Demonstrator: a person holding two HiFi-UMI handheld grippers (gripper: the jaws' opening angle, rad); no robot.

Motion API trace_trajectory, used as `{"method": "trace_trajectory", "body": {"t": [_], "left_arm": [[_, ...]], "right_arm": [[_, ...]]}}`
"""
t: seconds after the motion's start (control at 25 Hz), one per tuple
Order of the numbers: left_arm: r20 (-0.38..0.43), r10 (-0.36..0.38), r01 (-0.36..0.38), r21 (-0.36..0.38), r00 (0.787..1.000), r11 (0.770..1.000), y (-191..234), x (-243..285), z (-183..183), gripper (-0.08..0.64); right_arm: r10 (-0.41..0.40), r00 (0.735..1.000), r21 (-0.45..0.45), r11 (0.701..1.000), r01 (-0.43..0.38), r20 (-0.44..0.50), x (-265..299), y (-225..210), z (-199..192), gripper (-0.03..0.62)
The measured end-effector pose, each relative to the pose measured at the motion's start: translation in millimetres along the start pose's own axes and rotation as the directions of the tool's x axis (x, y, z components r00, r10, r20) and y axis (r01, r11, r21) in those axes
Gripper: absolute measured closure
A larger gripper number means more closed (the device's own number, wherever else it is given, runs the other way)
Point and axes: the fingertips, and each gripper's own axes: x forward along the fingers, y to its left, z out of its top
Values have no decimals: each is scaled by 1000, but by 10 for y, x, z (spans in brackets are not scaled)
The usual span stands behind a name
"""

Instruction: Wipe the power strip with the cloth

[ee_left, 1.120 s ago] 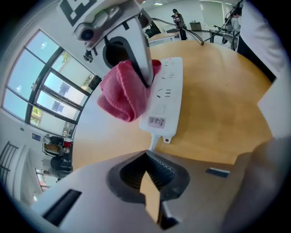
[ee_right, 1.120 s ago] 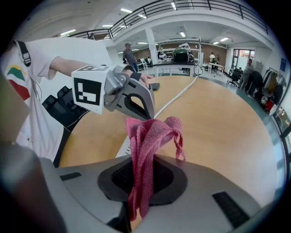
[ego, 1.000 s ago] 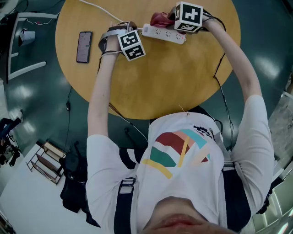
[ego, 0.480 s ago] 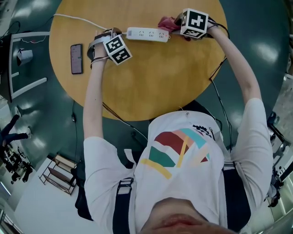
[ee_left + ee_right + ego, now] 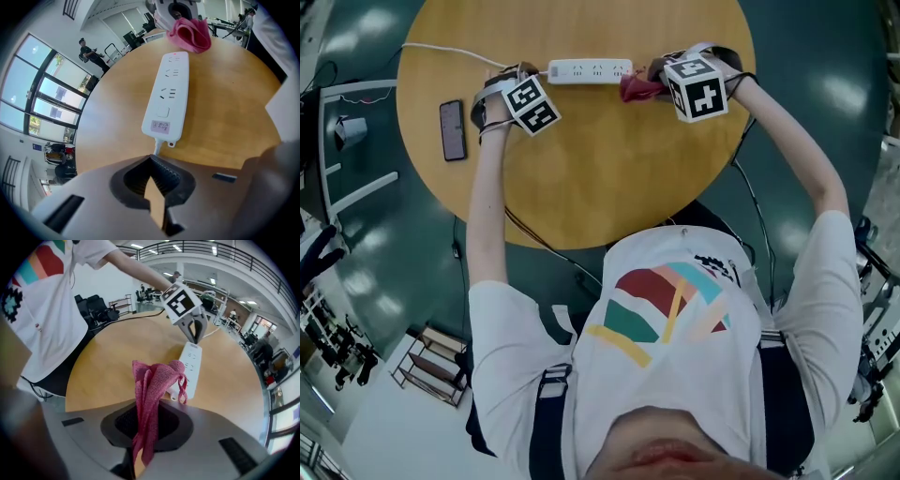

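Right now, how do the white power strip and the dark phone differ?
The white plastic power strip lies crosswise and is long; the dark flat phone lies lengthwise and is shorter. The strip trails a cord; the phone shows none. Both lie flat on the round wooden table.

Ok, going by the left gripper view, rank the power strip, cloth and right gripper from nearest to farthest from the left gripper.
1. Power strip: straight ahead on the table, its cord running into the left gripper's closed jaws.
2. Cloth: at the strip's far end.
3. Right gripper: just behind the cloth, holding it.
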Motion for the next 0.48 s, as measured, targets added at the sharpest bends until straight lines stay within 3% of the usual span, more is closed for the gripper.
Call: {"method": "trace_trajectory", "body": {"t": [0.12,0.36,0.48], "left_arm": [[-6,12,-12,9,1000,1000,6,3,6,522],[-7,29,-29,21,1000,999,27,7,-9,520],[-7,20,-20,29,1000,999,8,3,-12,520]], "right_arm": [[-8,999,-93,996,4,-48,176,51,34,554],[-119,981,-229,970,82,-153,228,-202,-61,552],[-150,973,-261,960,101,-175,211,-284,-87,552]]}}
